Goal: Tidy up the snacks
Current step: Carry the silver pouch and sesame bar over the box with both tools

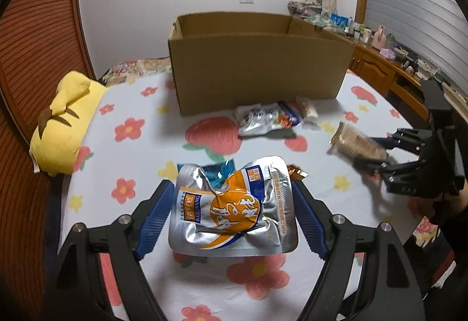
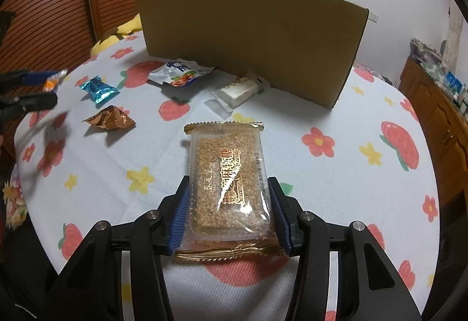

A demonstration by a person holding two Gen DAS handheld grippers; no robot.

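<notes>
Floral-printed bedding [image 2: 336,104] with red flowers and strawberries is spread under an open brown cardboard box [image 1: 257,63]. A crinkled silver-and-orange foil snack pouch [image 1: 234,209] is gripped between the blue pads of the left gripper [image 1: 231,212], raised above the sheet. A clear-wrapped sesame candy bar [image 2: 231,183] is clamped in the right gripper [image 2: 229,212]. A teal foil candy [image 2: 99,89], a bronze foil candy [image 2: 109,117], a white-and-blue pouch [image 2: 181,73] and a white wrapped bar [image 2: 237,91] are seen lying in front of the box.

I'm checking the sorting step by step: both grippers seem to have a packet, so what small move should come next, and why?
Probably carry one packet over the open cardboard box and release it. The left gripper is clamped on the silver-and-orange pouch, the right gripper on the sesame candy bar, both clear of the floral sheet, and the box stands just ahead.
</notes>
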